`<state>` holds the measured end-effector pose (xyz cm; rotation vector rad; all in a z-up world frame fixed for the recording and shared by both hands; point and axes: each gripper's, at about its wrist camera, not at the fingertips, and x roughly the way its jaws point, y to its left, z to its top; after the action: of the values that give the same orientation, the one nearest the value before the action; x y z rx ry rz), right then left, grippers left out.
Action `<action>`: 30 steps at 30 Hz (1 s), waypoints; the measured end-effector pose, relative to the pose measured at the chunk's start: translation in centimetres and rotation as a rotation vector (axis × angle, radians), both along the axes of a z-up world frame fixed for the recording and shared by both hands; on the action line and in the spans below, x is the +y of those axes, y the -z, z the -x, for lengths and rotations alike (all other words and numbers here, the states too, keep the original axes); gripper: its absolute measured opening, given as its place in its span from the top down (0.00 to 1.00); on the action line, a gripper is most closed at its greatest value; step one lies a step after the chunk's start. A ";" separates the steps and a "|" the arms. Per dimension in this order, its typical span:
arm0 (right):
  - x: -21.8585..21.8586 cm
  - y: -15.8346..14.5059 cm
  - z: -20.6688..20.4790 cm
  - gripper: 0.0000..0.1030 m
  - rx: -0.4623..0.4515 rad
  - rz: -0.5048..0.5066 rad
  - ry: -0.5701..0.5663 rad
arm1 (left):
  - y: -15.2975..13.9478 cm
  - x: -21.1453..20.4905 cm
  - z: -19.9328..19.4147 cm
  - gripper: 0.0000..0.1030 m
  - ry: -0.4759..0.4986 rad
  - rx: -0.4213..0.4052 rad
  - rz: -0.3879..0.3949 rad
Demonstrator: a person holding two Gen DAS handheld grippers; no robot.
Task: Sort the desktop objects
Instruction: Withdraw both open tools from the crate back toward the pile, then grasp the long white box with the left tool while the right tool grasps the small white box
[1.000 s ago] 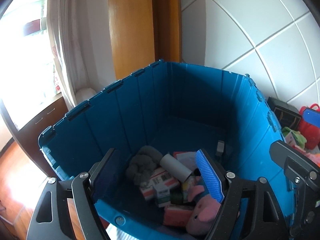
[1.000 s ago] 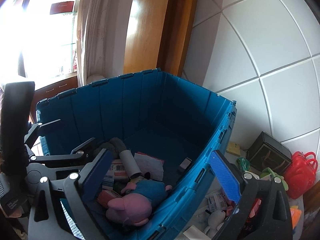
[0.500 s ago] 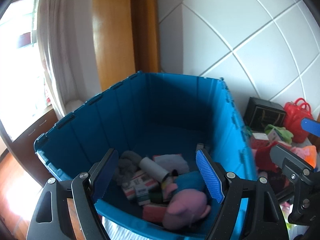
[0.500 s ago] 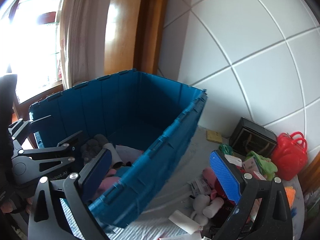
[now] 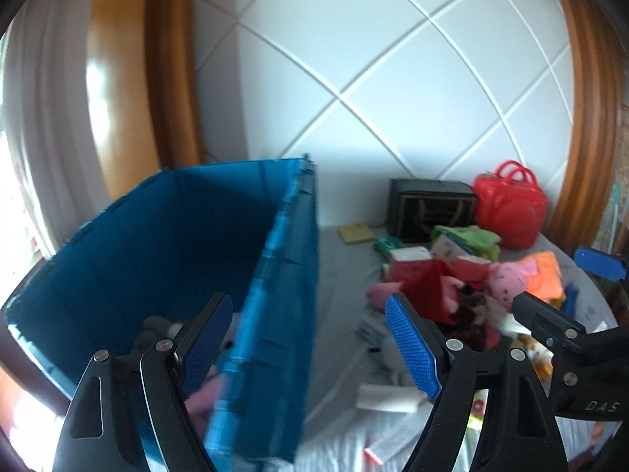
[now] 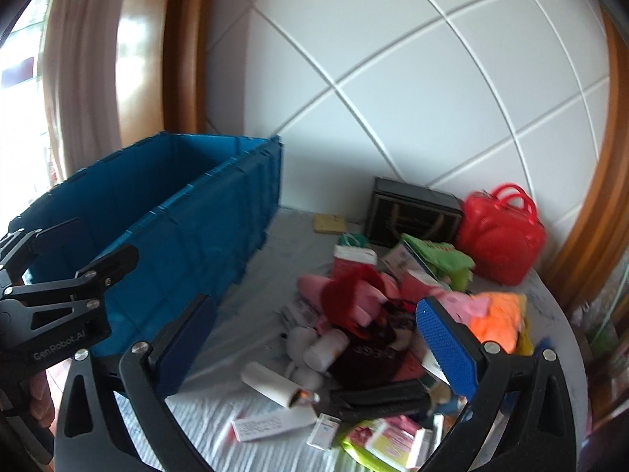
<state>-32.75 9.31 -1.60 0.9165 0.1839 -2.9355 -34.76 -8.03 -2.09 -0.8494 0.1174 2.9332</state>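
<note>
The left gripper (image 5: 310, 348) has its jaws spread wide and empty, straddling the near wall of the blue storage crate (image 5: 275, 275). The right gripper (image 6: 314, 348) is likewise wide open with nothing between its pads, above the heap of toys and boxes (image 6: 373, 314) on the white tabletop (image 6: 251, 306). That heap lies just beside the crate, with a red toy handbag (image 6: 499, 236) and a black box (image 6: 409, 212) behind it by the wall.

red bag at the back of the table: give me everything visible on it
The red bag looks like glossy hard plastic, rounded, with two loop handles standing up on top. It sits upright and closed at the table's far right by the white tiled wall, right beside the black box. Neither gripper is near it.
</note>
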 end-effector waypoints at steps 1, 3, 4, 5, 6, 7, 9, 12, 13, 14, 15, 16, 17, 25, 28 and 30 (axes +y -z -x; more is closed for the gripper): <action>1.0 0.4 -0.1 0.00 -0.009 0.002 0.017 | 0.4 1.0 0.1 0.21 0.018 -0.010 0.000; 3.3 1.4 -0.2 0.00 -0.034 0.009 0.051 | 1.5 2.8 0.4 0.21 0.050 -0.035 0.007; 4.0 1.8 -0.3 0.00 -0.045 0.013 0.062 | 2.2 3.7 0.6 0.21 0.063 -0.052 0.012; 5.0 2.5 -0.3 0.00 -0.062 0.018 0.077 | 2.9 4.4 0.7 0.21 0.072 -0.069 0.017; 5.9 3.1 -0.3 0.00 -0.078 0.022 0.091 | 3.7 5.0 0.9 0.21 0.080 -0.089 0.022; 6.6 3.7 -0.3 0.00 -0.093 0.026 0.102 | 4.4 5.7 1.1 0.21 0.087 -0.108 0.027; 8.1 5.2 -0.2 0.00 -0.131 0.035 0.126 | 6.2 6.8 1.5 0.21 0.102 -0.149 0.037; 9.6 7.4 0.1 0.00 -0.180 0.047 0.153 | 8.6 8.0 1.8 0.22 0.114 -0.198 0.045; 10.1 8.2 0.1 0.00 -0.199 0.051 0.161 | 9.3 8.3 2.0 0.21 0.117 -0.214 0.048; 10.6 8.9 0.2 0.00 -0.217 0.054 0.168 | 10.1 8.7 2.1 0.21 0.120 -0.230 0.051; 10.8 9.5 0.3 0.00 -0.228 0.057 0.171 | 10.8 8.9 2.2 0.21 0.123 -0.243 0.054; 11.0 10.1 0.4 0.00 -0.241 0.060 0.174 | 11.5 9.2 2.3 0.21 0.125 -0.257 0.057; 11.3 10.7 0.4 0.00 -0.254 0.063 0.177 | 12.3 9.4 2.4 0.21 0.125 -0.271 0.062; 11.5 15.8 1.3 0.00 -0.358 0.093 0.180 | 17.9 9.4 3.2 0.21 0.121 -0.394 0.099; 11.1 17.6 1.5 0.00 -0.392 0.094 0.178 | 19.9 9.6 3.4 0.22 0.124 -0.434 0.112; 10.9 18.9 1.7 0.00 -0.419 0.102 0.179 | 21.2 9.7 3.4 0.22 0.133 -0.459 0.122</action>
<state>-34.41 20.20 -20.47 1.5686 -0.0734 -2.7841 -38.17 1.70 -23.25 -1.4435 0.3068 2.5520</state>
